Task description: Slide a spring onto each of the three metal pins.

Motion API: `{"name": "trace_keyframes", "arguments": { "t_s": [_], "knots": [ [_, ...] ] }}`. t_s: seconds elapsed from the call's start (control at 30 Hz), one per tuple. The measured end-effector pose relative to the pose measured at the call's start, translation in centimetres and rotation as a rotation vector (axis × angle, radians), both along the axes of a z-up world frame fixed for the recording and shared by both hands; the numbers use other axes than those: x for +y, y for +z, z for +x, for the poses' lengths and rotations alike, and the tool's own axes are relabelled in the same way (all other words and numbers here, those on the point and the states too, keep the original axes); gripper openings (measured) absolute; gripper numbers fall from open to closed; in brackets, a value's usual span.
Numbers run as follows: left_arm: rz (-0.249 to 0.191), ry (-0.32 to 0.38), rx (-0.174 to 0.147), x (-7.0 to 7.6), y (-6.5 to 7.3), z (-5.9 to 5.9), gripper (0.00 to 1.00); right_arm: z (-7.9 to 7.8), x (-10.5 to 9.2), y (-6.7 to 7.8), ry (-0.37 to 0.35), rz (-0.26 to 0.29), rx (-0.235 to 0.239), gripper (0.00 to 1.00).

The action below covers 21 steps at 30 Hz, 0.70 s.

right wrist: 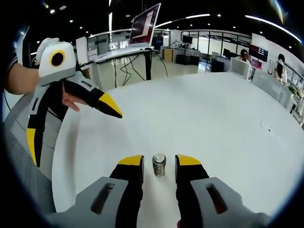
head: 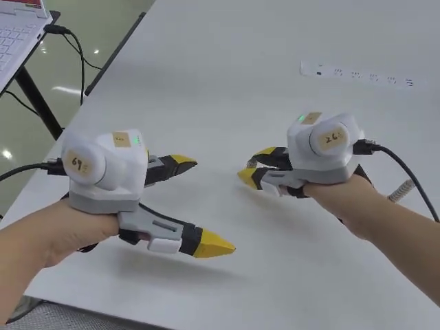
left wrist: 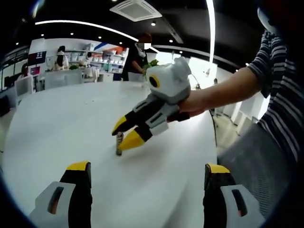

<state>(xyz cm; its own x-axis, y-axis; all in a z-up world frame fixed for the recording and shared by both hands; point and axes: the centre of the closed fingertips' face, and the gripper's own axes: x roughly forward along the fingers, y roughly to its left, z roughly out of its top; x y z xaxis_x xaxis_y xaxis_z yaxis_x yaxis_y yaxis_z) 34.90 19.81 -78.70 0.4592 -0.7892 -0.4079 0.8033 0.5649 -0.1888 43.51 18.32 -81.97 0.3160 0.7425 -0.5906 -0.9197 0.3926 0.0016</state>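
A short metal spring (right wrist: 159,165) stands upright on the white table (right wrist: 199,114), seemingly over a pin that I cannot make out. My right gripper (right wrist: 159,172) is open, one yellow-tipped jaw on either side of the spring with a small gap on both sides. In the left gripper view the same spring (left wrist: 118,143) stands by the right gripper (left wrist: 124,134). In the head view the right gripper (head: 251,170) points left and hides the spring. My left gripper (head: 199,203) hovers wide open and empty to the left, facing it.
A white power strip (head: 357,74) lies at the table's far right. A laptop (head: 17,27) on a black stand sits beyond the left table edge, with a black cable (head: 75,48). People stand in the far background.
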Motion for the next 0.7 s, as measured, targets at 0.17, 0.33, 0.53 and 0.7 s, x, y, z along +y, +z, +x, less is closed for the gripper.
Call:
{"name": "trace_keyframes", "arguments": {
  "t_s": [0.17, 0.33, 0.53, 0.7],
  "knots": [
    [-0.011, 0.012, -0.006, -0.2, 0.4, 0.2, 0.97, -0.4, -0.7, 1.5, -0.004, 0.037, -0.012, 0.27],
    [-0.011, 0.019, -0.015, -0.5, 0.7, 0.7, 0.98, -0.7, -1.4, 2.9, -0.016, 0.077, -0.017, 0.30],
    [-0.016, 0.023, -0.023, -0.8, 1.3, 1.2, 0.98, -1.9, -2.5, 4.6, 0.000, 0.124, -0.031, 0.36],
    [-0.016, 0.031, -0.032, -0.9, 2.0, 1.6, 0.98, -2.8, -3.8, 5.5, -0.010, 0.155, -0.034, 0.39]
  ]
}}
